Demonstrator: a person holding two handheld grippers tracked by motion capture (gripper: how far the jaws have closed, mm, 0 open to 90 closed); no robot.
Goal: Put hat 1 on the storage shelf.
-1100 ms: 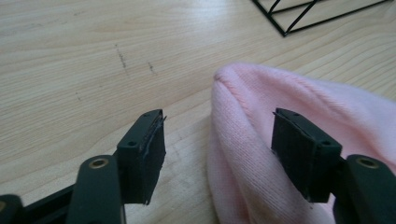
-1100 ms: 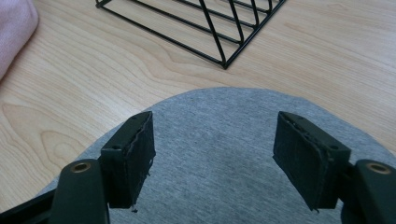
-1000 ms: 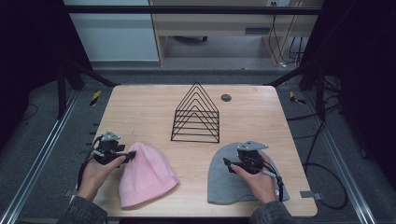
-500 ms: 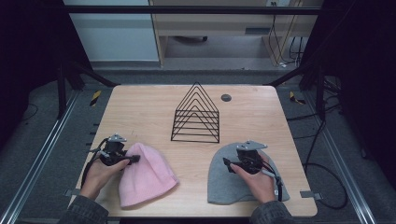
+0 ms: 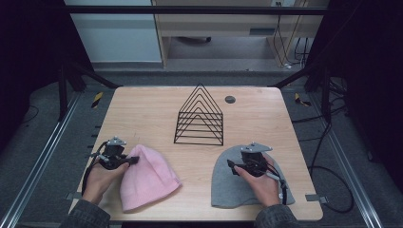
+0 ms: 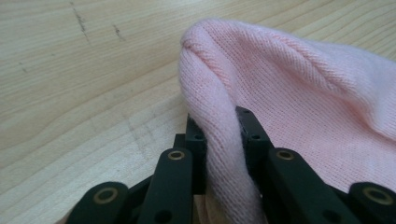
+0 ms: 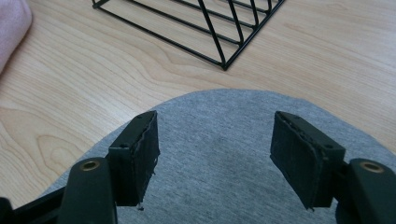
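Plainly, left gripper [image 6: 223,140] pinching pink beanie [image 6: 299,93] (no label), right gripper [image 7: 215,154] wide over grey beanie [image 7: 224,140].

Two hats before a rack on the light wooden table [image 5: 142,111].
Black wire triangular rack [image 5: 199,116] at twelve o'clock; pink knitted beanie [image 5: 147,178] at seven, grey knitted beanie [image 5: 228,183] at five.

In the left gripper view, the hand-held gripper [image 6: 223,140] has its two black jaws closed on a raised fold of a pink knitted hat [image 6: 299,107], the knit squeezed between the pads so that a ridge of fabric stands up between them. The rest of the hat spreads to the right and lies on the light wooden tabletop [image 6: 79,79], whose grain and a few dark scratches show at the left.
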